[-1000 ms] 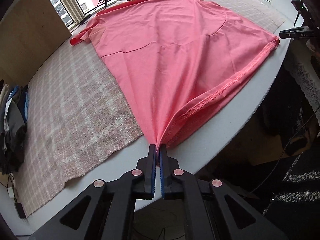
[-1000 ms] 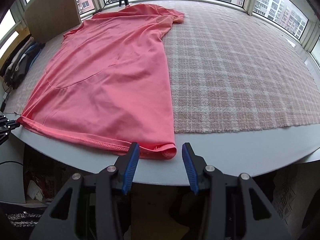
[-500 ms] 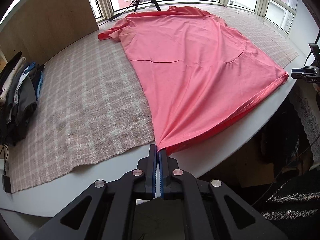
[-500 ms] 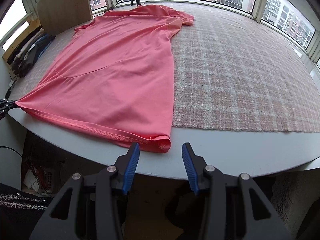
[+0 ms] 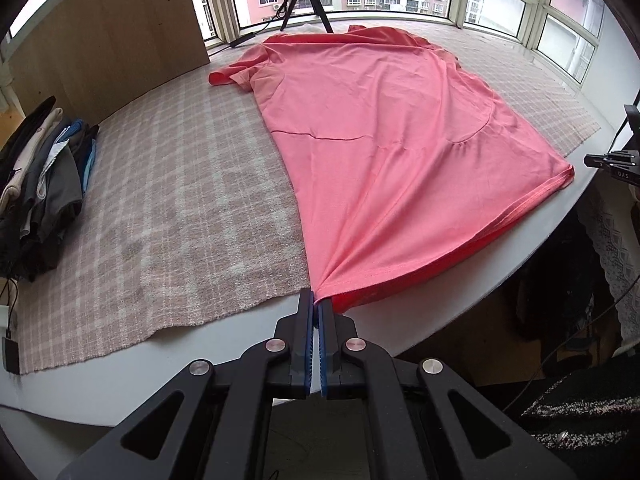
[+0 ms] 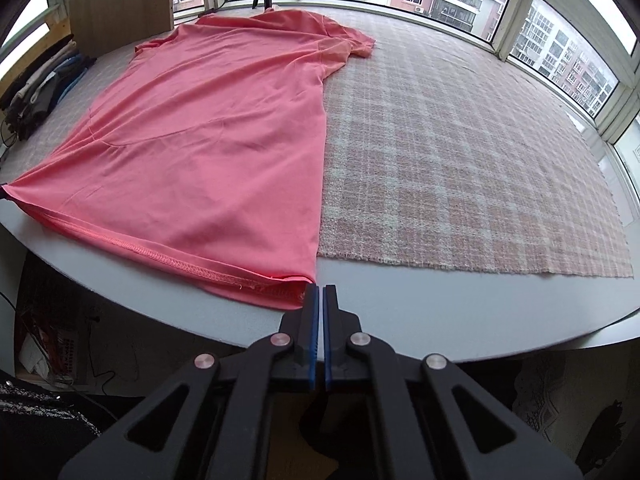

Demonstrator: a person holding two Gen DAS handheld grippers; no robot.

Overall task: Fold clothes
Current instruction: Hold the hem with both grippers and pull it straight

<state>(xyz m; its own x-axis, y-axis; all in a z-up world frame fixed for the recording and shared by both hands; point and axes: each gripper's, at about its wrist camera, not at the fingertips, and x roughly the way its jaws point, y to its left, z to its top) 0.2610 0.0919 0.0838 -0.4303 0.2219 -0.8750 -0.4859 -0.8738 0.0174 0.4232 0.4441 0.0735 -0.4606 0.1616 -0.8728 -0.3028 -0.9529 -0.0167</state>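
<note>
A pink t-shirt [image 5: 380,152] lies flat on a checked cloth [image 5: 160,208], hem toward me, collar far. My left gripper [image 5: 319,306] is shut on the shirt's near left hem corner, pulling folds toward it. In the right wrist view the t-shirt [image 6: 224,140] fills the left half. My right gripper [image 6: 319,294] is shut at the near right hem corner; its tips touch the corner, and the frames do not show clearly whether cloth is pinched between them.
A stack of folded clothes [image 5: 36,184] sits at the far left, also in the right wrist view [image 6: 40,80]. A wooden board [image 5: 100,48] and a tripod [image 5: 304,0] stand by the windows. The white table edge [image 6: 440,312] curves close to both grippers.
My right gripper has shut from open, now at the shirt's right hem corner. My left gripper stayed shut on the left corner and drew back, so more of the checked cloth shows.
</note>
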